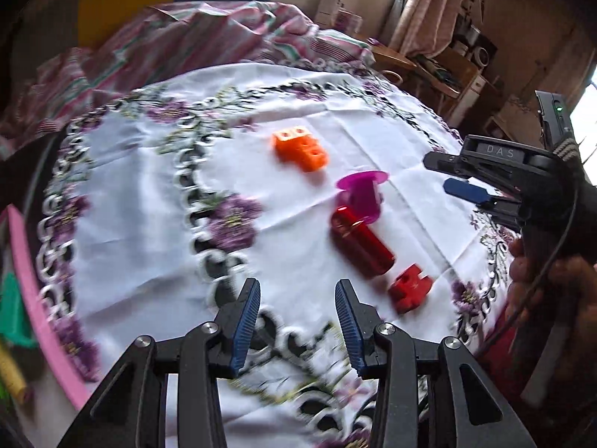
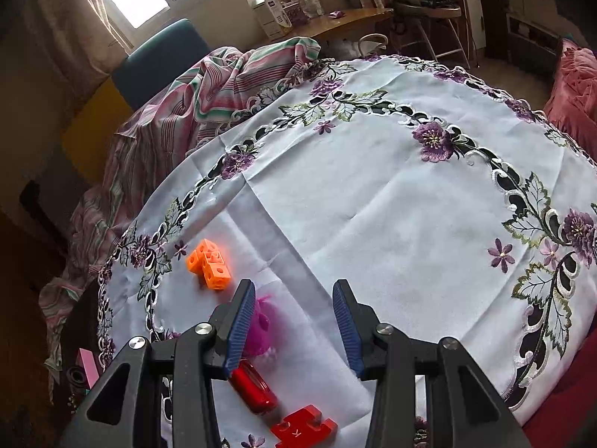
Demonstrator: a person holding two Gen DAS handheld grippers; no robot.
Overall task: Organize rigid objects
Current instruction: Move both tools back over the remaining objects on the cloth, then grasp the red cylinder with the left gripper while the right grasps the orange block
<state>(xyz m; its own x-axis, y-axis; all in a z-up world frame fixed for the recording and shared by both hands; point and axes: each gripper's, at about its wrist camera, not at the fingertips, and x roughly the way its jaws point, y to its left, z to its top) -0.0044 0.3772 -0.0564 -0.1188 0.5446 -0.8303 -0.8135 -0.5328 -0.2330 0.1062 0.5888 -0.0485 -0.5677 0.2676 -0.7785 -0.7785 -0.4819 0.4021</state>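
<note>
Several small objects lie on the white embroidered tablecloth [image 1: 141,231]: an orange block cluster [image 1: 300,149], a magenta spool [image 1: 360,194], a red cylinder [image 1: 360,240] touching the spool, and a red puzzle-shaped piece [image 1: 410,291]. My left gripper [image 1: 297,298] hovers open and empty just short of the cylinder. My right gripper [image 1: 444,175] reaches in from the right beside the spool. In the right wrist view, the right gripper [image 2: 293,298] is open with nothing between its pads. The orange cluster [image 2: 209,265], spool [image 2: 259,326], cylinder [image 2: 253,388] and puzzle piece [image 2: 302,427] lie to its left and below it.
A striped pink cloth [image 1: 186,41] is bunched at the table's far side. A pink-edged container [image 1: 33,298] with green and yellow items sits at the left edge. A person's hand [image 1: 541,287] holds the right gripper. Bare cloth [image 2: 391,205] stretches ahead of the right gripper.
</note>
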